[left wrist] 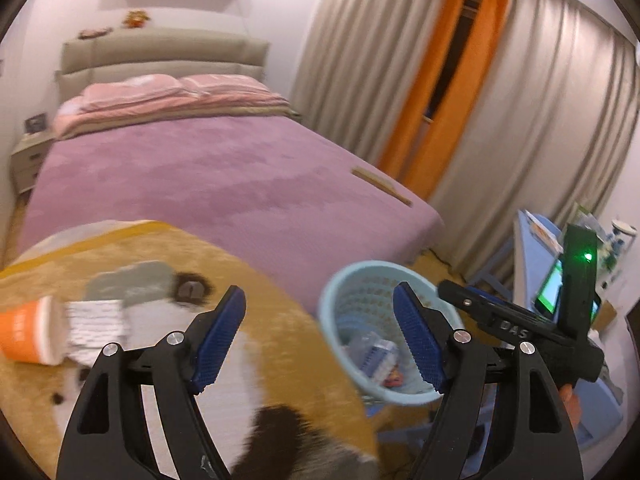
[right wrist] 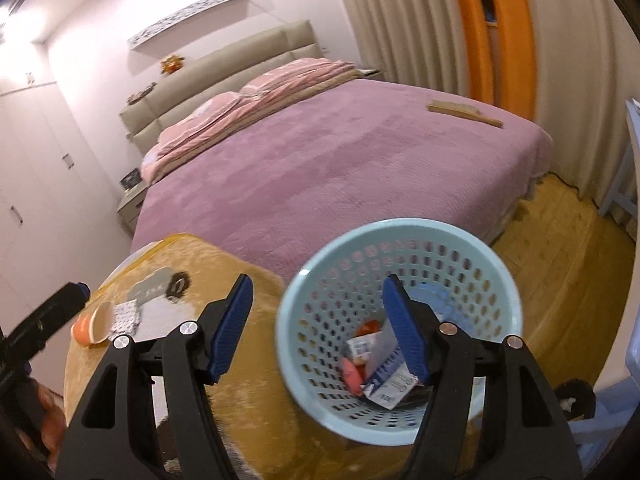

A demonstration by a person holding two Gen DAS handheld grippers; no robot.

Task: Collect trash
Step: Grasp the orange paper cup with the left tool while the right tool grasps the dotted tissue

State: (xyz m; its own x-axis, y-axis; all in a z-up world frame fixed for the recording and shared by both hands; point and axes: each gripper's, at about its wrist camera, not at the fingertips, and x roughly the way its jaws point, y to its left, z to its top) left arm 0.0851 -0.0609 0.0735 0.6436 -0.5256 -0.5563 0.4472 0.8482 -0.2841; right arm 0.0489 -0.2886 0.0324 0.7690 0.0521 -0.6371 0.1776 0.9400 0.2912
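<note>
Right wrist view: the pale blue perforated basket (right wrist: 400, 320) sits right under my right gripper (right wrist: 320, 324), beside the edge of the yellow plush blanket (right wrist: 256, 360). Inside it lie a blue-and-white packet (right wrist: 390, 380), a pink piece (right wrist: 352, 376) and a small red scrap (right wrist: 370, 326), piled at the bottom. My right jaws stand apart with nothing between the blue pads; the right pad hangs over the basket's mouth, the left one over the blanket.

Out on the blanket, well apart from the basket, an orange paper cup (right wrist: 94, 324) lies on its side, and a white patterned wrapper (right wrist: 126, 314) lies just beside its open mouth; I cannot tell whether they touch. From the left wrist, the same cup (left wrist: 28, 336) and wrapper (left wrist: 94, 330) show at the left of my left gripper (left wrist: 316, 340), whose jaws are also spread wide and empty. The basket (left wrist: 352, 280) appears behind its right pad there, tilted in the picture.

Beyond the blanket stretches the bed (right wrist: 320, 176) with its purple cover, pink pillows (right wrist: 224, 120) at the headboard, and a flat wooden stick (right wrist: 464, 114) near its far corner. Grey and orange curtains (right wrist: 420, 24) hang behind
</note>
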